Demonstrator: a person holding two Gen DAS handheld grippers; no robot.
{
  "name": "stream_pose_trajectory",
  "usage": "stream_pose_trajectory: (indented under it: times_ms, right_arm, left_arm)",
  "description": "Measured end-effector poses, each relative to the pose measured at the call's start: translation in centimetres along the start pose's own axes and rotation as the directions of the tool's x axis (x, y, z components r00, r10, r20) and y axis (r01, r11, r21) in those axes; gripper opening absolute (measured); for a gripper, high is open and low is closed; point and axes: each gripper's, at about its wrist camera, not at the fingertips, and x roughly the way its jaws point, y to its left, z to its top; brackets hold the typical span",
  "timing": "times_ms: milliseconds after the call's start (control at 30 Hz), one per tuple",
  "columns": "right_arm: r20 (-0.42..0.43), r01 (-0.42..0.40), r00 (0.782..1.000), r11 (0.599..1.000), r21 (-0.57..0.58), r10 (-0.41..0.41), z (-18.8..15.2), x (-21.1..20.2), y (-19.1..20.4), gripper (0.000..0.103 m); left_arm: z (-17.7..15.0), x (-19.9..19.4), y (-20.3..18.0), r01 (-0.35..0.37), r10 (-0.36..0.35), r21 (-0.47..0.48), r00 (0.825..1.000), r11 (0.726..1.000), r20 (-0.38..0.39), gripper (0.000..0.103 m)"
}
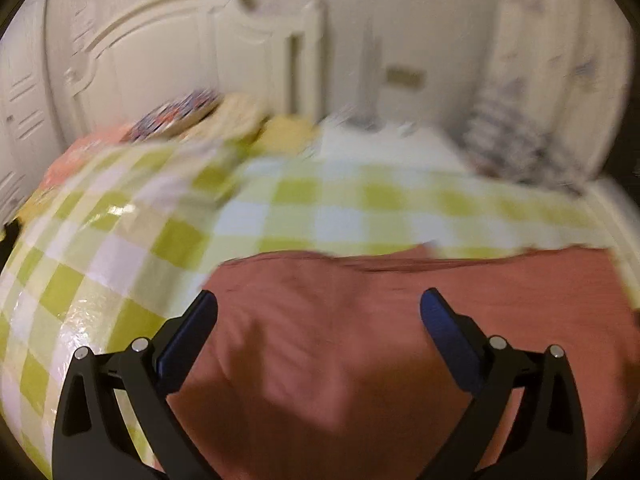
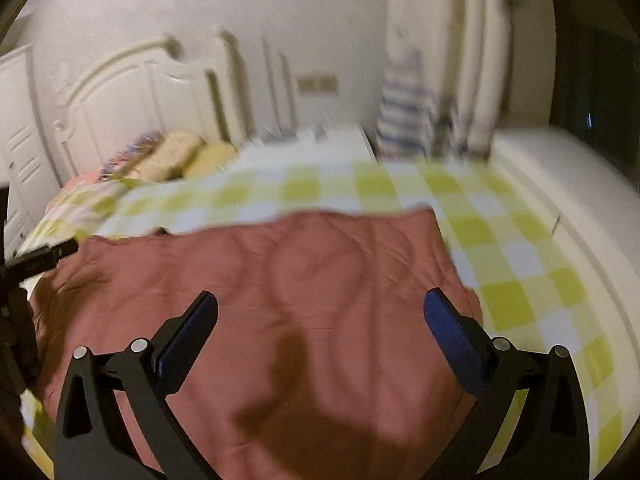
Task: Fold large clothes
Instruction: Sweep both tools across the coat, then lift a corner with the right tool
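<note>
A large dusty-red cloth [image 1: 340,340] lies spread flat on a bed with a green-and-white checked cover [image 1: 280,208]. My left gripper [image 1: 319,304] is open and empty, hovering above the cloth's left part. In the right wrist view the same red cloth [image 2: 280,280] covers the near part of the checked cover [image 2: 500,248]. My right gripper [image 2: 320,304] is open and empty above the cloth's middle. The left gripper's black body [image 2: 36,260] shows at the left edge of the right wrist view, by the cloth's left edge. Both views are motion-blurred.
A white carved headboard [image 2: 132,92] stands at the back left with pillows [image 2: 180,156] against it. A striped garment [image 2: 404,120] hangs by the far right wall. A white ledge [image 2: 560,184] runs along the bed's right side. A white cabinet [image 1: 20,112] stands left.
</note>
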Motion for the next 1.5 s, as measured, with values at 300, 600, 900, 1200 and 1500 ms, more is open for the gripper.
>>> stream_pose_trajectory:
  times_ms: [300,600,900,1200,1500]
  right_arm:
    - [-0.159,-0.082,0.987,0.957,-0.277,0.039,-5.9,2.5,10.3,0.099]
    - [-0.211,0.036,0.976,0.998,-0.055,-0.047,-5.3,-0.1,-0.1,0.098]
    - [-0.108,-0.171,0.975,0.965,0.197,0.194,-6.7,-4.6,-4.3,0.098]
    - [-0.127,-0.301,0.919,0.873,0.385,0.373,-14.3,-9.2,-5.1,0.088]
    - [-0.072,-0.272,0.934,0.829,0.488,0.349,-12.3,-5.6,-4.4,0.098]
  left_arm:
    - [-8.3,1.0,-8.5,-0.003,0.019,0.226,0.997,0.974,-0.070,0.101]
    - [-7.0,-0.4,0.9,-0.059,0.058,-0.005,0.992,0.998,-0.109,0.101]
    - [-8.2,0.3,0.4,-0.053,0.057,0.055,0.995,0.997,-0.084,0.101]
    - [-8.1,0.6,1.3,-0.057,0.062,0.058,0.995,0.997,-0.083,0.101]
    - [-7.9,0.6,1.7,-0.050,0.056,0.063,0.994,0.997,-0.094,0.101]
